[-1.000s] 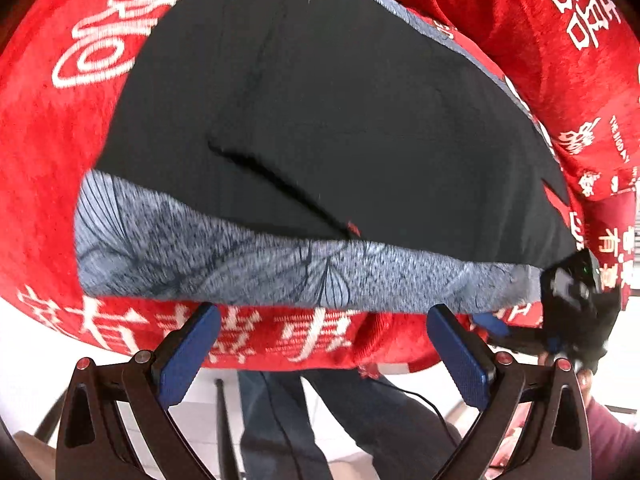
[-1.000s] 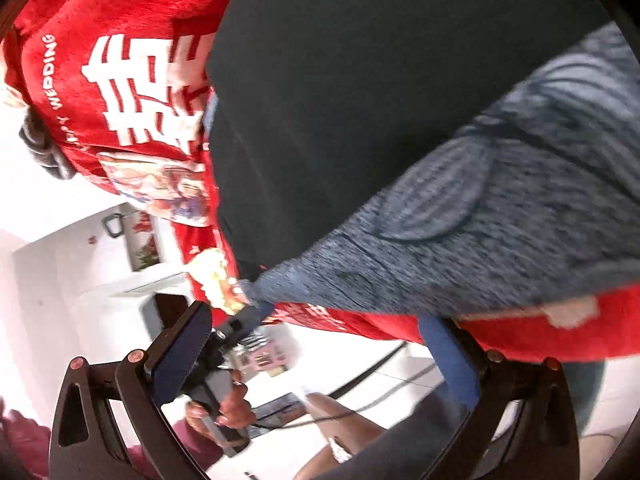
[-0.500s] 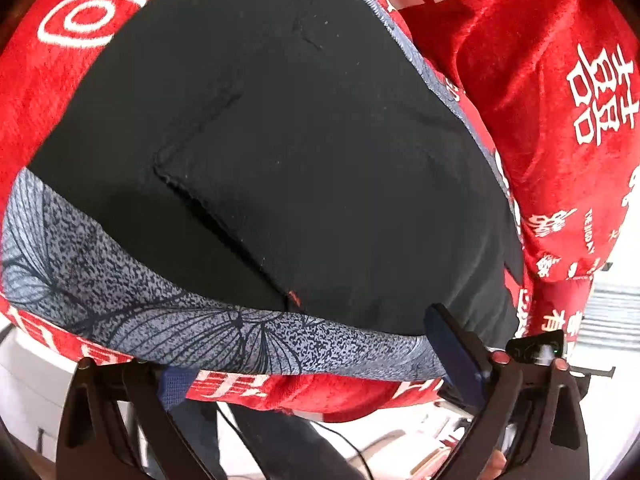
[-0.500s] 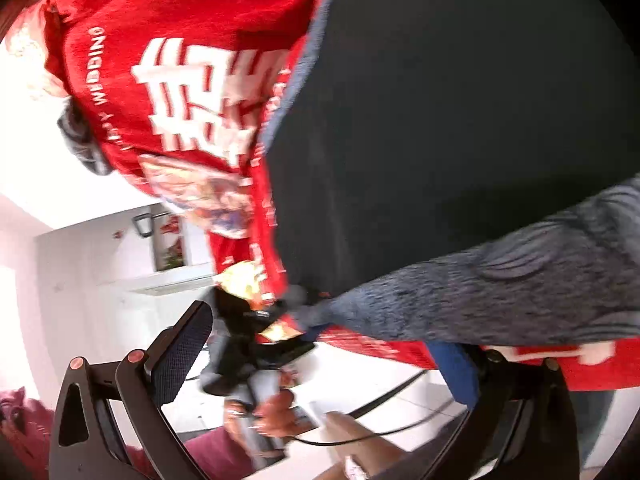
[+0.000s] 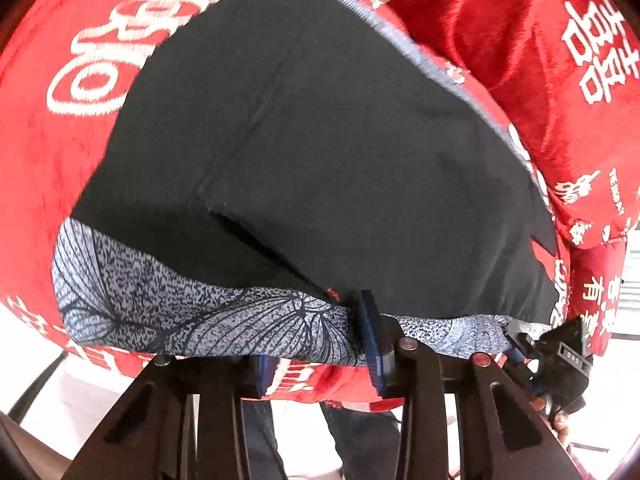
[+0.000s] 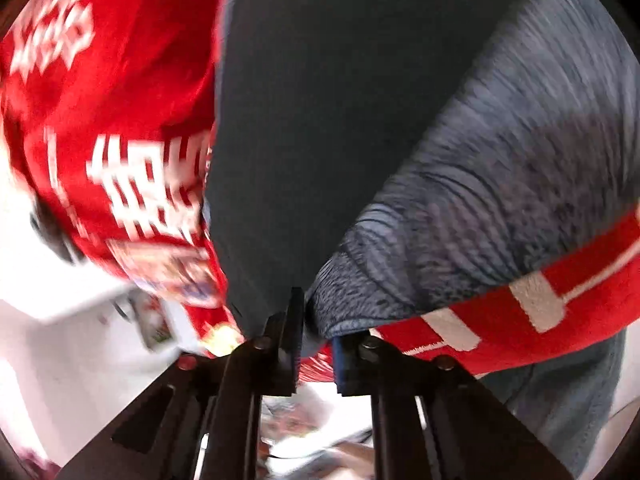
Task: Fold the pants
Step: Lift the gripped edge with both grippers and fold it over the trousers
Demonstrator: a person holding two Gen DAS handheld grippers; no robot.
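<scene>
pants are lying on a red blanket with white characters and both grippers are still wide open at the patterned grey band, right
Not quite. The pants do lie on the red blanket, but neither gripper is open. In the left wrist view the left gripper has shut on the patterned grey band, and in the right wrist view the right gripper pinches its corner.

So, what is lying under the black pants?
Under the black pants a red blanket with white characters shows on all sides. The grey patterned waistband hangs over its edge. What the blanket rests on is covered, so it cannot be seen.
</scene>
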